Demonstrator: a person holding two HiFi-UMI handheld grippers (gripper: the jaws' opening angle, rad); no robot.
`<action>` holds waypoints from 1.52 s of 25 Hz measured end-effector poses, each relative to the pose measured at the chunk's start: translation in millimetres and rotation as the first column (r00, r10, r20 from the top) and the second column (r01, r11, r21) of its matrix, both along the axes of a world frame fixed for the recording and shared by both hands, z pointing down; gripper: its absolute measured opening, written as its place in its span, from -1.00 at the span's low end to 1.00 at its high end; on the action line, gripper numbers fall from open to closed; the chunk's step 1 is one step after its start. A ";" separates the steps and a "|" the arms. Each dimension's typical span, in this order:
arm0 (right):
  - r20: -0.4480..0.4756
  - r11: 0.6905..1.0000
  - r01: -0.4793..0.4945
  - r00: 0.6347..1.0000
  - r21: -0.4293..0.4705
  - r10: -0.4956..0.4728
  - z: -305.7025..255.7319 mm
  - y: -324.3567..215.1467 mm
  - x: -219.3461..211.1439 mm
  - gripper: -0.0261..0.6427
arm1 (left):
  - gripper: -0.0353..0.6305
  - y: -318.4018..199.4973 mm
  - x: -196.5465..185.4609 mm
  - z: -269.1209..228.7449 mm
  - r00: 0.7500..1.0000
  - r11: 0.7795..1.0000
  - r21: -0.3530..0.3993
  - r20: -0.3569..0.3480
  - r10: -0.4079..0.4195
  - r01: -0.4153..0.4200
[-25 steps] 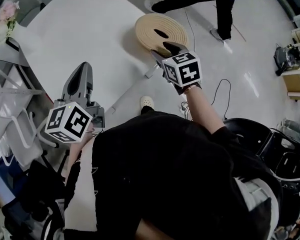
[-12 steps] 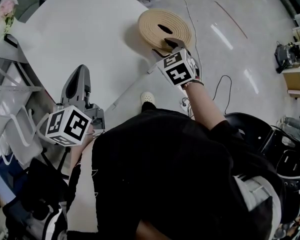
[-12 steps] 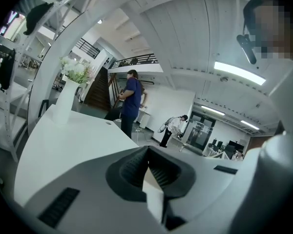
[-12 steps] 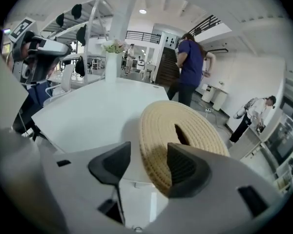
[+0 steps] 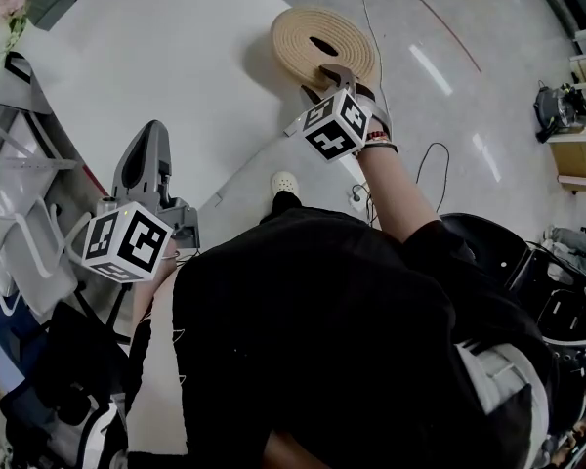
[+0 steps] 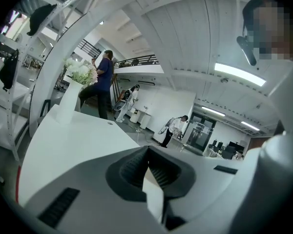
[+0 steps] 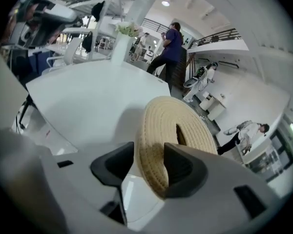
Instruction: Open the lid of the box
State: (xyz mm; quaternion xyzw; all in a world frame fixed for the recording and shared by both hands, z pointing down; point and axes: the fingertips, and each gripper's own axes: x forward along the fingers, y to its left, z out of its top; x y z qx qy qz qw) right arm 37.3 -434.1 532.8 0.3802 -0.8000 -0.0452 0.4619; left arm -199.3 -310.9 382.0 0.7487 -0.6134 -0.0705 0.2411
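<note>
A round woven box [image 5: 322,42] with a slot in its lid lies near the right edge of the white table [image 5: 156,57]. My right gripper [image 5: 332,74] reaches its near side. In the right gripper view the woven rim [image 7: 185,126] stands between the two dark pads of the right gripper [image 7: 149,152]. The jaws are closing; the right pad is at the rim and a gap shows at the left pad. My left gripper [image 5: 152,137] hangs low at the table's near left side, away from the box. Its pads [image 6: 136,167] meet with nothing between them.
A white vase of flowers [image 7: 122,43] stands at the table's far left corner. A white wire rack [image 5: 20,233] is at the left. The box sits close to the table's edge, with bare floor, a cable and a black chair [image 5: 488,252] to the right. People stand far off.
My right gripper has moved a little up and onto the box's near rim, its cube turning. The person standing beyond the box has left the head view. My left gripper barely shifted.
</note>
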 end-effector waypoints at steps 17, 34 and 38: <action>0.038 0.997 -0.075 0.997 0.027 0.074 -1.6 -3.5 4.8 -0.48 | -0.86 25.3 -2.1 5.8 1.000 1.000 -0.023 0.017 -0.001 0.001; 0.204 0.978 -0.091 0.970 -0.189 0.130 -18.4 -8.7 3.0 -0.51 | -0.86 20.9 -1.6 5.6 1.000 0.999 -0.048 0.011 0.016 -0.016; 0.240 0.974 -0.080 0.962 -0.212 0.131 -22.5 -10.8 3.2 -0.53 | -0.86 16.2 0.7 4.0 1.000 0.999 -0.046 0.011 0.021 -0.021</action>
